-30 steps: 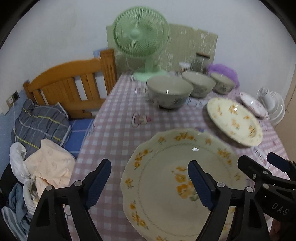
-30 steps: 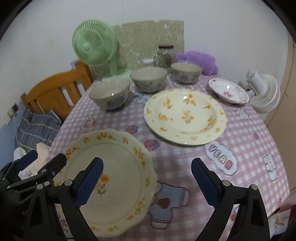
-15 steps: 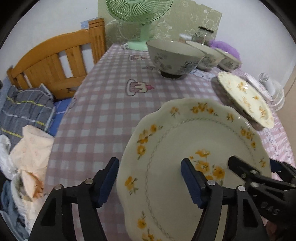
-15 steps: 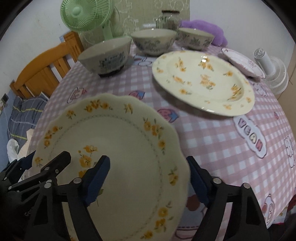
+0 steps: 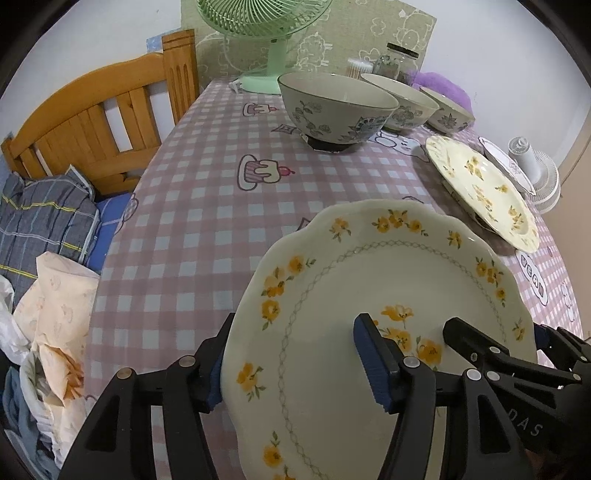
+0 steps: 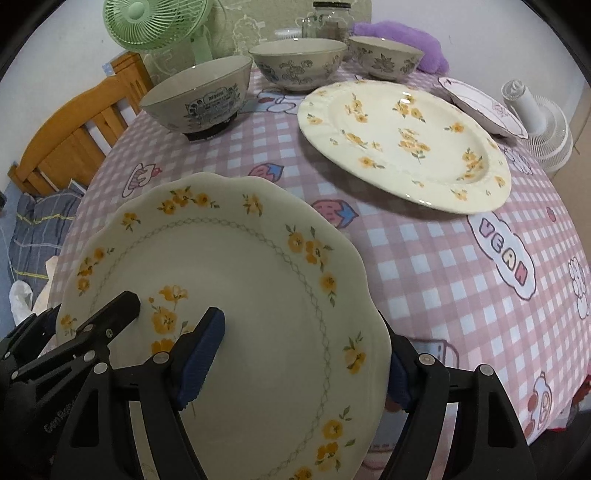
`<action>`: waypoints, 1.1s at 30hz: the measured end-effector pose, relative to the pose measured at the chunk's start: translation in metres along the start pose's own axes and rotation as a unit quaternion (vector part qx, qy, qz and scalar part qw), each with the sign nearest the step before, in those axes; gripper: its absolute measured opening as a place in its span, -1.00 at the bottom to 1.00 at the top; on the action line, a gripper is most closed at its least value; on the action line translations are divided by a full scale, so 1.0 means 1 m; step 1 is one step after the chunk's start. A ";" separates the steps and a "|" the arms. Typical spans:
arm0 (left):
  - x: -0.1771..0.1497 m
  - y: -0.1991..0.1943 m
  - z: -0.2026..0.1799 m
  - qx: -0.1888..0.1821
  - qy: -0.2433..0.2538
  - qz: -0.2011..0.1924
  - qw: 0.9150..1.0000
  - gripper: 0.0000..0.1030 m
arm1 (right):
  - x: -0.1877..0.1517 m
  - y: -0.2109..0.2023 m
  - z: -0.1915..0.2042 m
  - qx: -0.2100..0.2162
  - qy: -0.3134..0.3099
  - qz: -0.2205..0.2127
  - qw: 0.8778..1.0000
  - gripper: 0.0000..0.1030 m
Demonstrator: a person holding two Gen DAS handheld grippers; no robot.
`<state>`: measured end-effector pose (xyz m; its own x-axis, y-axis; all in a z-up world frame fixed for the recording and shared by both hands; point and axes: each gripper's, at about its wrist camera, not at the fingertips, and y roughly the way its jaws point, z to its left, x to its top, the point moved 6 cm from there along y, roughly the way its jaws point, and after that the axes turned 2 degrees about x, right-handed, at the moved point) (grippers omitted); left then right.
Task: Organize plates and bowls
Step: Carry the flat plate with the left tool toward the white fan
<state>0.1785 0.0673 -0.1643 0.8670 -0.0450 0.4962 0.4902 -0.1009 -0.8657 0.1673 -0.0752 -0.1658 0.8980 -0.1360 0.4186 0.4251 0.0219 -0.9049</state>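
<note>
A scalloped cream plate (image 5: 388, 332) with yellow flowers lies on the checked tablecloth (image 5: 207, 229), nearer than the three bowls (image 5: 336, 107). The left gripper (image 5: 295, 365) straddles the plate's left rim and the right gripper (image 6: 303, 354) its right rim. Both sets of jaws have just been closing, one pad over the plate and one outside its edge; whether they press on it I cannot tell.

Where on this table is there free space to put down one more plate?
Two patches: bare cloth between scalloped plate, nearest bowl and the bed-side edge; and the corner below the round plate. The far side, by bowls and fan, is crowded.
</note>
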 end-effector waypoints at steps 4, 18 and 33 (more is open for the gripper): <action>0.004 -0.010 -0.007 -0.006 0.002 0.001 1.000 0.22 | 0.002 -0.013 -0.002 -0.006 -0.004 -0.003 1.000 0.54; 0.018 -0.033 -0.069 -0.013 0.027 -0.032 0.999 0.21 | 0.008 -0.050 -0.055 -0.012 0.015 -0.041 0.999 0.53; 0.024 -0.034 -0.176 -0.009 0.029 -0.039 0.999 0.21 | 0.024 -0.073 -0.162 -0.006 0.017 -0.052 0.998 0.53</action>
<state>0.1672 -0.1057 -0.1114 0.8195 -0.0939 0.5654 0.5539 -0.1236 -0.8234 0.1397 -0.2401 -0.1025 0.8445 -0.1706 0.5077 0.5143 -0.0062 -0.8576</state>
